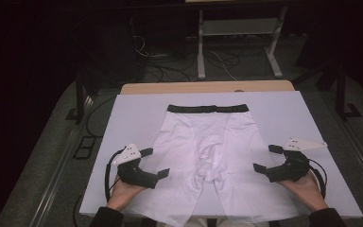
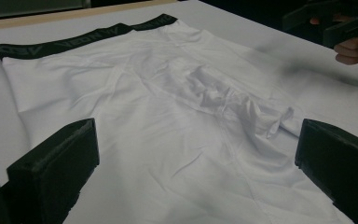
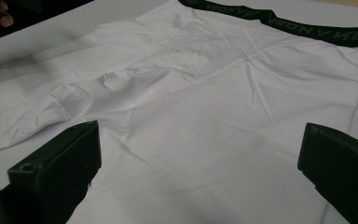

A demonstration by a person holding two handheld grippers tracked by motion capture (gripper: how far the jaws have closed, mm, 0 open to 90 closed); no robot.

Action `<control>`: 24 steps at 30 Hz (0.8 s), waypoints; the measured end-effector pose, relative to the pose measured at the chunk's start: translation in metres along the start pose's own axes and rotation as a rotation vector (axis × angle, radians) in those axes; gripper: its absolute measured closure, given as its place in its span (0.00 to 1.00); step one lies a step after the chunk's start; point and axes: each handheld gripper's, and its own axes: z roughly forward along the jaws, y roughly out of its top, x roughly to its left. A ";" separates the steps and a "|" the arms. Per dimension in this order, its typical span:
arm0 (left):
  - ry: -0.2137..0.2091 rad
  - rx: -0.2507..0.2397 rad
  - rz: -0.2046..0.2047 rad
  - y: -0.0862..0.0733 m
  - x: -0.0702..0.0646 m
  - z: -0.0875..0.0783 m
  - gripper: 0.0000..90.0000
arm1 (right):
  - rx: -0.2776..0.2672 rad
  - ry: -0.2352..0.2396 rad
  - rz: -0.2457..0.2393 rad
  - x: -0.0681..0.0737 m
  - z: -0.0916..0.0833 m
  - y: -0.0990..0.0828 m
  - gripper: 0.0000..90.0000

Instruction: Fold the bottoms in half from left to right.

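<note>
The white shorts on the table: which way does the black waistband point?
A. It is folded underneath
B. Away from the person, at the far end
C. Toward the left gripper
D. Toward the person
B: in the high view the black waistband lies at the far end of the white shorts, with the legs running back toward the person, between the open left gripper and right gripper.

My left gripper (image 1: 155,163) sits low at the near left, jaws spread wide and pointing inward to the right, with my left hand (image 1: 123,191) under it. My right gripper (image 1: 263,158) mirrors it, jaws wide apart pointing left, right hand (image 1: 307,189) behind.
</note>
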 end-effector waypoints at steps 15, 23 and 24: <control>-0.005 0.022 0.010 -0.001 -0.001 0.002 0.00 | 0.018 -0.024 -0.043 0.006 0.002 0.006 0.00; 0.005 0.025 0.010 -0.002 -0.003 0.001 0.00 | 0.025 -0.027 -0.065 0.014 0.001 0.017 0.00; 0.005 0.025 0.010 -0.002 -0.003 0.001 0.00 | 0.026 -0.025 -0.067 0.014 0.001 0.018 0.00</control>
